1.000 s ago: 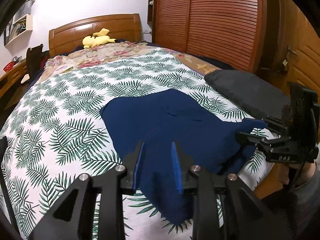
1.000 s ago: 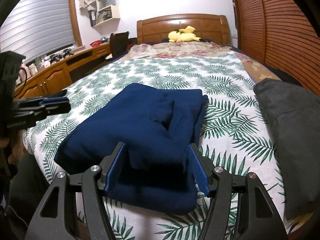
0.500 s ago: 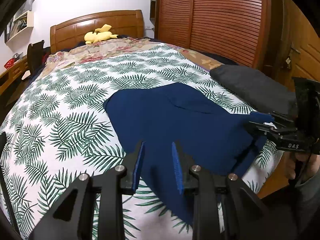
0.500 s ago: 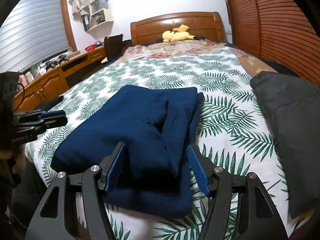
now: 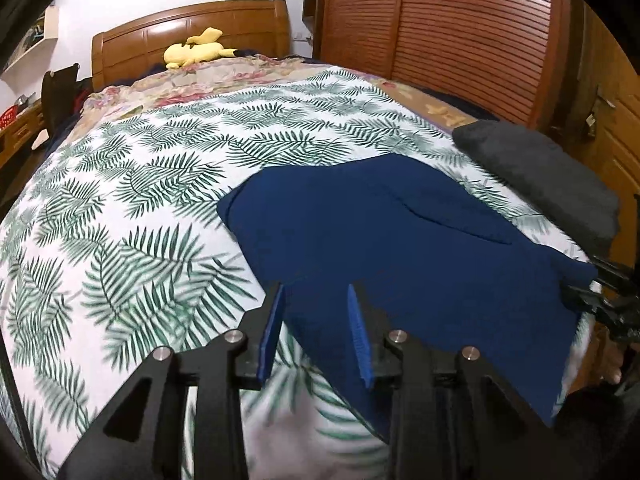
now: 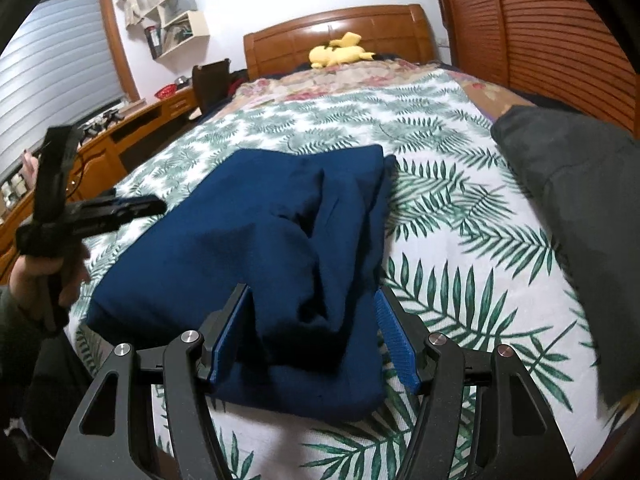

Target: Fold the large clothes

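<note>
Leaf-print bedspread, wooden headboard; both tongs gape empty over blue garment.

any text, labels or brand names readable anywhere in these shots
None can be read.
The right gripper shows no legible marking at the edge of the left wrist view.
The left gripper is blurred by motion; no marking legible.
The shelf items are too small to read.

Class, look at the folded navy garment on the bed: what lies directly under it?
The navy garment rests on the palm-leaf bedspread, which shows all around it. The patch beneath is covered, so anything else there stays hidden.
</note>
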A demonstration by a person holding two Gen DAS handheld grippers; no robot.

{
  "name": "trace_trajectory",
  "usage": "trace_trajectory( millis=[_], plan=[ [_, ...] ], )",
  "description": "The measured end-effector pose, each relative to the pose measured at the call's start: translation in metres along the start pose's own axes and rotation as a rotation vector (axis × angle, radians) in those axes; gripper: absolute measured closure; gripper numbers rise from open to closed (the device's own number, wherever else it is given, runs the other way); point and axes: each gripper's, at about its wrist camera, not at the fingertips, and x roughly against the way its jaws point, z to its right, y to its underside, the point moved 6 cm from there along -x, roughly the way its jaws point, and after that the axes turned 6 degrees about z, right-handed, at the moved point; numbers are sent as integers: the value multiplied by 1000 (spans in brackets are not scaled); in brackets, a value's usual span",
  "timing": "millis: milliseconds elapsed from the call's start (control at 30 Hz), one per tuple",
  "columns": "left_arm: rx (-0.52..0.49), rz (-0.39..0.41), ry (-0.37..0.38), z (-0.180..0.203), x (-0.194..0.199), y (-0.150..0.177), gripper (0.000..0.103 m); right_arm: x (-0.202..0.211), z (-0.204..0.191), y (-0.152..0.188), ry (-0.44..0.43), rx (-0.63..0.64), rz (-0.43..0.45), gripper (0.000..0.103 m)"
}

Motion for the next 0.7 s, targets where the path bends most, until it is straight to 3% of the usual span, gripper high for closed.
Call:
trace_trajectory(
  millis=[467, 600, 667, 700],
  plan=[
    [1, -80, -46, -40, -75, -26, 68, -13, 7, 7, 56, -15, -32, 20],
    [3, -100, -51, -48, -93, -29, 63, -16, 10, 10, 54, -31, -44, 18],
    [12, -106, -54, -52, -100, -30, 56, -18, 11, 13, 48, -38, -52, 18],
    [12, -104, -64, -54, -102, -30, 47, -19, 11, 15, 44, -43, -57, 18]
  ],
)
